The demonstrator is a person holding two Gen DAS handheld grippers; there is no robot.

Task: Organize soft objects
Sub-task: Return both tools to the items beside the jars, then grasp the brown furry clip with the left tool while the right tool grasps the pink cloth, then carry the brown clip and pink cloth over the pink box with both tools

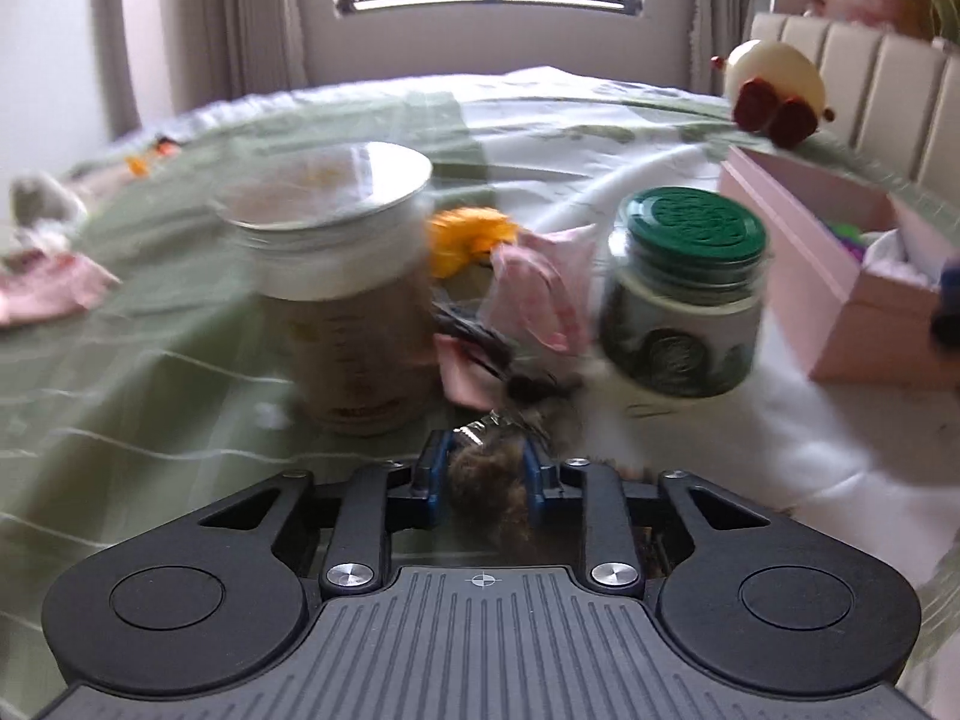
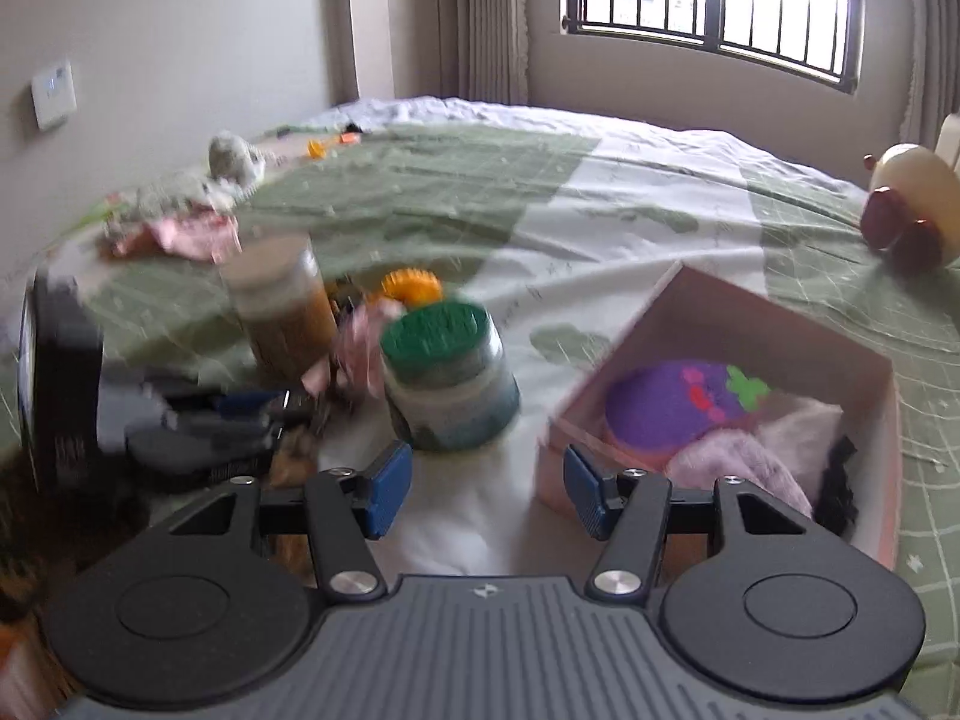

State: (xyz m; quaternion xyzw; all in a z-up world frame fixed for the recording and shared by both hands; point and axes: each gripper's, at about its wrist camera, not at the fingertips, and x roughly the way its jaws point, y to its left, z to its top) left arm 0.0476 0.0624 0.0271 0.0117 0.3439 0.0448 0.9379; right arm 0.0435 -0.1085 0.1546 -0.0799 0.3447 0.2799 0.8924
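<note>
My left gripper (image 1: 483,462) is shut on a brown furry soft thing (image 1: 489,495) that fills the gap between its blue pads, low over the bed. Just ahead lie a pink cloth (image 1: 540,288) and an orange soft toy (image 1: 468,234), between two jars. My right gripper (image 2: 487,489) stands open over the white sheet with nothing between its fingers. The near corner of the pink box (image 2: 720,312) is right beside its right pad. In the box lie a purple plush (image 2: 666,402), a lavender fluffy piece (image 2: 738,468) and something black. The left gripper (image 2: 198,420) shows blurred at the left of the right wrist view.
A tall silver-lidded jar (image 1: 348,276) and a green-lidded jar (image 1: 684,288) stand on the green and white bedspread (image 1: 150,360). A cream round plush with red feet (image 1: 774,90) sits by the headboard. A grey plush (image 2: 231,159) and another pink cloth (image 2: 192,237) lie at the far left.
</note>
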